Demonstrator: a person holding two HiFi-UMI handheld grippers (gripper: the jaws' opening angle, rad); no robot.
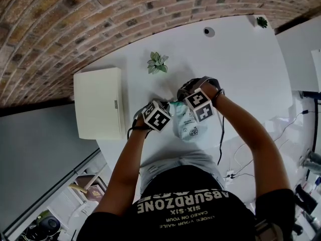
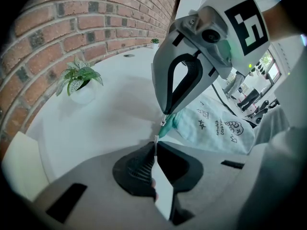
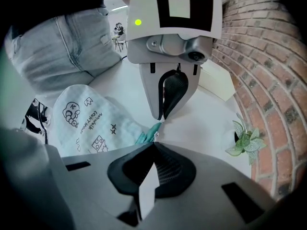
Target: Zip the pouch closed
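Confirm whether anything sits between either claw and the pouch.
Nothing visible does. The left claw and right claw are both shut on the teal zipper end of the pouch, tips nearly meeting. The potted plant and white box stand well clear on the table.

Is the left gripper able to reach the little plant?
Probably yes: only bare table lies between the left gripper and the plant. Its jaws look shut on the pouch, so it must let go first.
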